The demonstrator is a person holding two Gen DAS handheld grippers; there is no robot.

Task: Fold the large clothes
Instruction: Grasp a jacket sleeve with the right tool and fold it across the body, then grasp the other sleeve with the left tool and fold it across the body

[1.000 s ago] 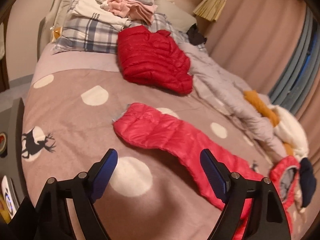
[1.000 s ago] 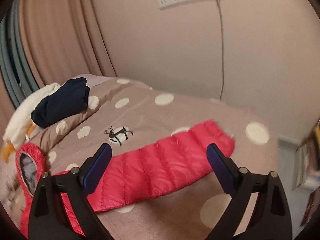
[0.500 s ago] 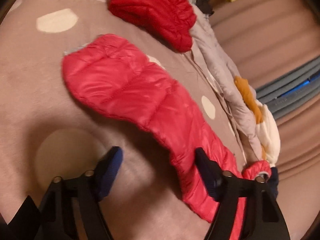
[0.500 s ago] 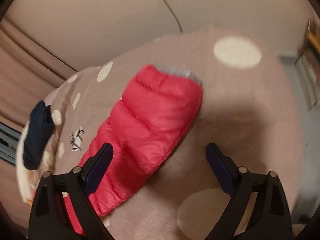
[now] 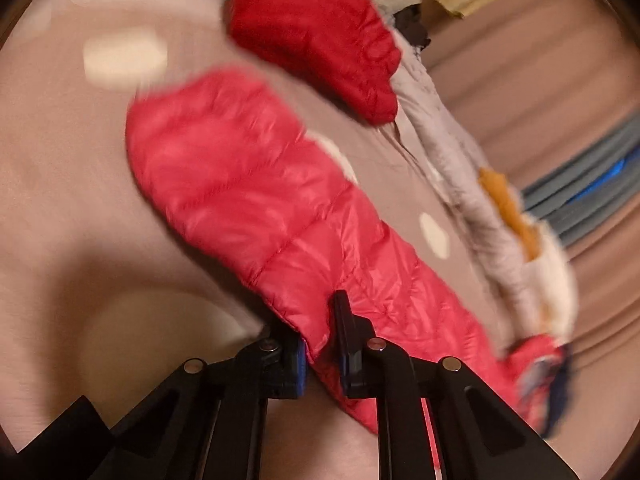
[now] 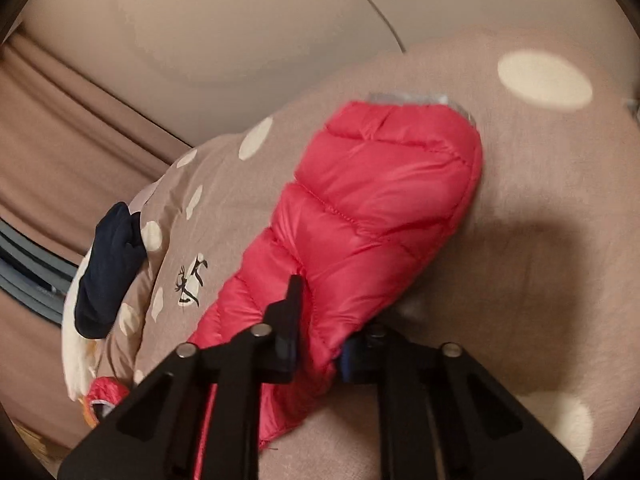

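Note:
A pinkish-red quilted puffer jacket lies spread on a brown polka-dot blanket [image 5: 60, 200]. In the left wrist view one sleeve [image 5: 256, 200] runs away from me, and my left gripper [image 5: 322, 344] is closing on its near edge, the fabric pinched between the pads. In the right wrist view the other sleeve [image 6: 380, 208] ends in a grey cuff. My right gripper [image 6: 320, 340] is closing on that sleeve's near edge, with fabric squeezed between its fingers. The jacket's hood [image 5: 536, 356] shows at the lower right.
A folded darker red puffer jacket [image 5: 312, 28] sits farther up the bed. A grey garment [image 5: 448, 132] and orange and white clothes trail beside a curtain [image 5: 540, 92]. A navy garment [image 6: 108, 264] lies at the bed's left edge, under a plain wall [image 6: 260, 40].
Both grippers came down from above the bed onto the jacket's sleeves. Their wide-open jaws have shut on the sleeve edges. Both views rolled.

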